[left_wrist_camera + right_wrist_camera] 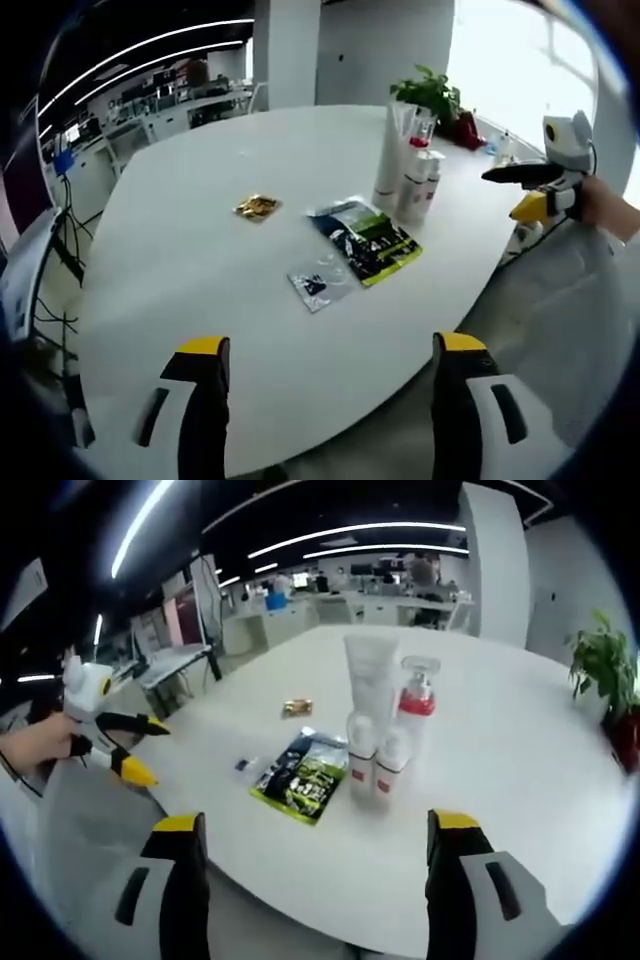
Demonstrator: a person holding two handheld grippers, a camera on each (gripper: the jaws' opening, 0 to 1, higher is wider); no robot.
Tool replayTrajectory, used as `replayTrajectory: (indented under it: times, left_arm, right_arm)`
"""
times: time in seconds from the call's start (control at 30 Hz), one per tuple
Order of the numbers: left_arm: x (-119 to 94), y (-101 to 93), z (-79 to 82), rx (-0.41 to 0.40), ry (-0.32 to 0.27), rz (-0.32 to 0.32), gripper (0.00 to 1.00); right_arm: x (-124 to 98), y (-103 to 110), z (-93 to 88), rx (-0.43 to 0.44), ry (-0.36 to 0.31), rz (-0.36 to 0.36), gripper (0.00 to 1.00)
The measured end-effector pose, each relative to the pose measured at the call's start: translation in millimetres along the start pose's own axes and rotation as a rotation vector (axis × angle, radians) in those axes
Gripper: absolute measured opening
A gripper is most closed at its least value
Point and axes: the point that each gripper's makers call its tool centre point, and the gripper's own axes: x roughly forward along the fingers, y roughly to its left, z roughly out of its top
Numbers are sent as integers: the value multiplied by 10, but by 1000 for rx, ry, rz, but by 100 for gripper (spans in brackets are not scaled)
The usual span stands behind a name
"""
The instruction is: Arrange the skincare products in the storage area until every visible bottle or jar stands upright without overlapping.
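Several skincare containers stand upright in a tight cluster on the white table [520,780]: a tall white tube [370,675], a pump bottle with a red collar [416,708], and two small white bottles with red labels [361,765]. In the left gripper view the same cluster [410,165] is at the table's far right. My right gripper [320,830] is open, well short of the bottles. Off the near table edge [300,400], my left gripper [330,350] is open with nothing in it. Each gripper also appears in the other's view, the left gripper [140,748] and the right gripper [528,190], jaws apart.
Flat sachets lie beside the bottles: a green and black packet [365,238], a clear sachet [320,280] and a gold one [257,207]. A potted plant [430,95] stands behind the cluster. A hand [605,205] holds the right gripper. Desks fill the room beyond.
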Motion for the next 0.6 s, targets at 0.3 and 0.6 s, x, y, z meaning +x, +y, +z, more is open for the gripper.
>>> replayTrajectory:
  times: [0.3, 0.6]
  left_arm:
    - [131, 92, 194, 38, 7, -9, 84]
    - [330, 170, 365, 84, 32, -33, 87]
  right_arm:
    - [18, -1, -23, 32, 5, -3, 91]
    - [28, -10, -60, 34, 24, -7, 91]
